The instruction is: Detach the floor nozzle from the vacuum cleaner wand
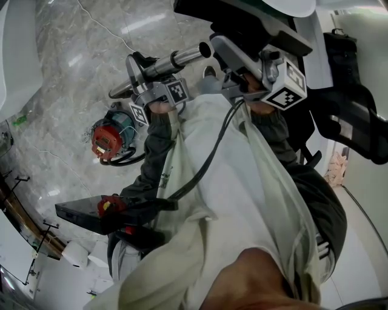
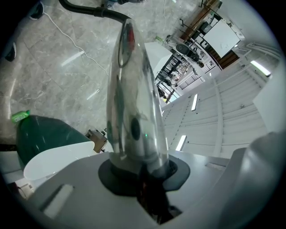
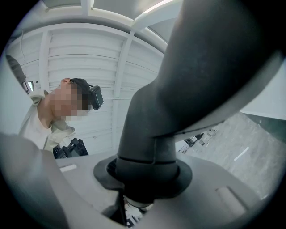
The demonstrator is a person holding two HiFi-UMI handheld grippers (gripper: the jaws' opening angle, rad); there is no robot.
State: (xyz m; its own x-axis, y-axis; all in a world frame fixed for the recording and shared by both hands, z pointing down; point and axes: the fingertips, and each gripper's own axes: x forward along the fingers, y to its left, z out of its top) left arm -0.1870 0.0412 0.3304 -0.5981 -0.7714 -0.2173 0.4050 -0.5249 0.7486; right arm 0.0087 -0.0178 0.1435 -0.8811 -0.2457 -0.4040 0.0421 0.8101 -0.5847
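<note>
In the head view my left gripper [image 1: 148, 72] is shut on the silver wand [image 1: 176, 60], which runs from lower left to upper right. The wand's dark end lies close to the grey neck [image 1: 233, 51] of the black floor nozzle [image 1: 248, 21]; I cannot tell whether they touch. My right gripper [image 1: 245, 57] is shut on that neck. The left gripper view has the shiny wand [image 2: 134, 103] rising from between the jaws to a black hose [image 2: 89, 9]. The right gripper view is filled by the dark grey nozzle neck [image 3: 156, 134], clamped between the jaws.
The red and teal vacuum body [image 1: 110, 138] lies on the marble floor [image 1: 66, 72] below the wand, with a thin white cable [image 1: 103, 24] behind it. A black flat case [image 1: 82, 215] sits at lower left. A green bin [image 2: 49, 134] stands left of the wand.
</note>
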